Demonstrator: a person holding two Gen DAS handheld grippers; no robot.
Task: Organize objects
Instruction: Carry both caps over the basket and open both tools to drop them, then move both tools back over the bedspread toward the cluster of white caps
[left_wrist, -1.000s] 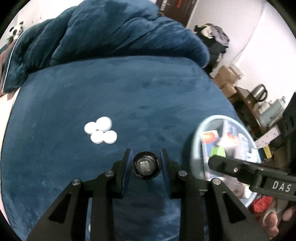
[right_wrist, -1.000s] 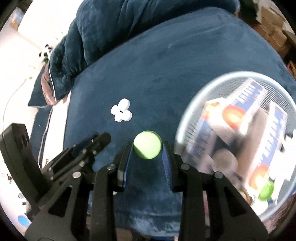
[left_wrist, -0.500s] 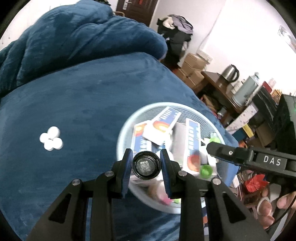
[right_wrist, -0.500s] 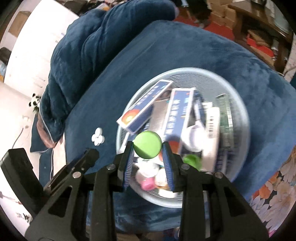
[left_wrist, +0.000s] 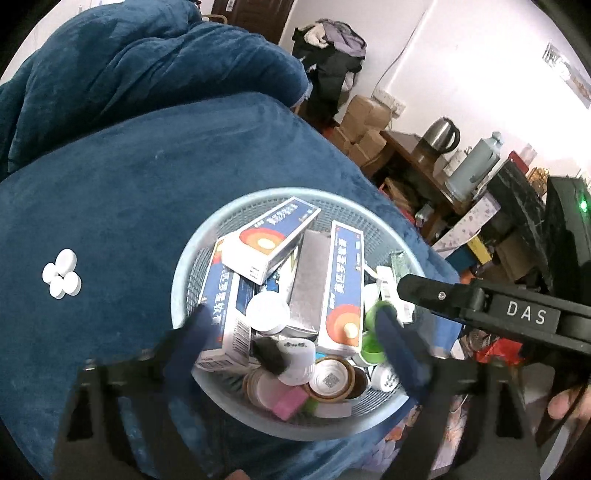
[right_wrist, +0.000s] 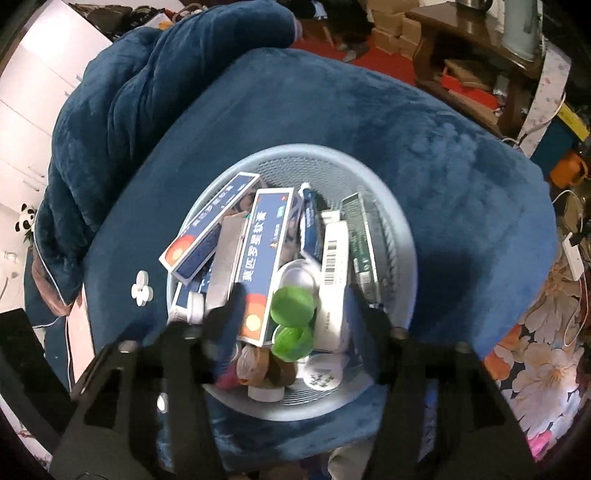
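A pale blue mesh basket (left_wrist: 184, 280) (right_wrist: 402, 236) sits on the blue blanket, full of medicine boxes, jars and caps. My left gripper (left_wrist: 295, 332) is open above the basket; the black cap (left_wrist: 271, 354) is blurred, loose between its fingers over the contents. My right gripper (right_wrist: 293, 306) is open above the basket; the green cap (right_wrist: 291, 299) is loose between its fingers, over another green cap (right_wrist: 291, 341). Several white tablets (left_wrist: 61, 274) (right_wrist: 141, 290) lie on the blanket left of the basket.
A bunched blue duvet (left_wrist: 129, 74) lies behind. The bed edge drops at the right to a cluttered desk with a kettle (left_wrist: 441, 134) and a flask (left_wrist: 476, 162). The right gripper's body (left_wrist: 498, 314) crosses the left wrist view.
Both grippers have opened over the basket and let go of the black cap and the green cap, which are dropping into it.
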